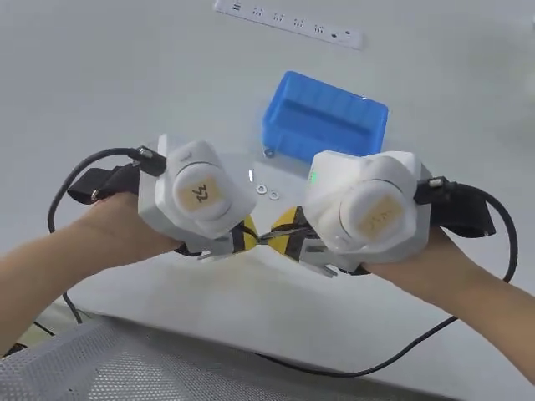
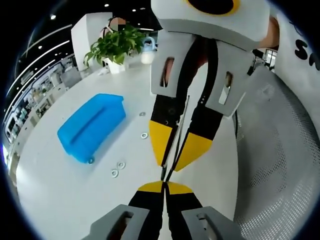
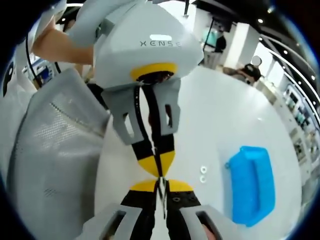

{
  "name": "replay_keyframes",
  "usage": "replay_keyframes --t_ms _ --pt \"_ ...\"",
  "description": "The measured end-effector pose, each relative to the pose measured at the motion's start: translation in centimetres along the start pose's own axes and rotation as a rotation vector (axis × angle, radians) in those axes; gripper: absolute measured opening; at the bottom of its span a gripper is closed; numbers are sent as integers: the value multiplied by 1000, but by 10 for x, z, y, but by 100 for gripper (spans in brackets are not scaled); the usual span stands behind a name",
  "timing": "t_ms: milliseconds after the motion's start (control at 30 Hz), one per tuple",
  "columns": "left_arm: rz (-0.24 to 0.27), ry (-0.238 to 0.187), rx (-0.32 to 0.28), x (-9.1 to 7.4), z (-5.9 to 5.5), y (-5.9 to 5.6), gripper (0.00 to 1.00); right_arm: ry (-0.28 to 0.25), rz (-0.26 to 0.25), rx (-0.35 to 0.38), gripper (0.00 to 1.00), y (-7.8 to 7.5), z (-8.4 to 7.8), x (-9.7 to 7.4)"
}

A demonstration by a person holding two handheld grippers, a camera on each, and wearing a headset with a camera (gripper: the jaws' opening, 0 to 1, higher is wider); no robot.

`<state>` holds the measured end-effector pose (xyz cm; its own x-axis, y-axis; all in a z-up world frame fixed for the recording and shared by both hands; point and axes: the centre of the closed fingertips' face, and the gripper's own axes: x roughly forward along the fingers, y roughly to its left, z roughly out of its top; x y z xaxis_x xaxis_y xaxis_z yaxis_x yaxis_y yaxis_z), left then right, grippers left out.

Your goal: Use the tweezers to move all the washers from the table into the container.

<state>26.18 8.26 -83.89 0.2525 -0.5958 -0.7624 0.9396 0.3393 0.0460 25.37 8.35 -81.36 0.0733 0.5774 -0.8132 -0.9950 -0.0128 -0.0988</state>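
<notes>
My two grippers face each other tip to tip over the white table (image 1: 125,83). The left gripper (image 1: 245,241) and right gripper (image 1: 280,234) are both shut on thin metal tweezers (image 2: 176,137), which run along between the right gripper's yellow-tipped jaws. In the left gripper view my own left gripper (image 2: 163,185) pinches the tweezers' near end. The right gripper (image 3: 160,186) shows them as a sliver (image 3: 161,194) between its jaws. Small washers (image 1: 262,190) (image 2: 121,164) (image 3: 203,170) lie on the table just ahead of the tips. Beyond them stands the blue container (image 1: 326,117) (image 2: 92,127) (image 3: 252,185).
A white power strip (image 1: 288,21) lies at the table's far edge. Black cables (image 1: 67,188) trail from both grippers. A grey mesh surface (image 1: 109,359) sits below the near table edge. A potted plant (image 2: 117,45) stands far off.
</notes>
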Motion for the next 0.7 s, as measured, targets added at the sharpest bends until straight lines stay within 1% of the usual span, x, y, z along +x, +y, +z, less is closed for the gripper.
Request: replay_keyframes --t_ms 100,167,200,267,433,500,600,700 --pt "-22 -4 4 4 0 -1 0 -15 2 22 2 -2 2 1" --pt "-30 -7 0 7 0 -2 0 -16 3 31 2 -3 1 3" --pt "-28 4 6 8 -2 -2 0 -26 3 36 2 -3 3 3" --pt "-29 3 13 8 -4 -1 0 -35 5 54 2 -4 4 4" --pt "-27 -3 -5 8 -5 0 0 -57 7 80 2 -4 6 6" --pt "-28 -10 -22 8 -6 0 0 -71 9 94 2 -4 8 7" --pt "-23 -13 -24 9 -8 0 0 -90 12 118 2 -3 9 9" --pt "-18 -21 -33 11 -8 0 0 -87 6 122 1 -3 6 10"
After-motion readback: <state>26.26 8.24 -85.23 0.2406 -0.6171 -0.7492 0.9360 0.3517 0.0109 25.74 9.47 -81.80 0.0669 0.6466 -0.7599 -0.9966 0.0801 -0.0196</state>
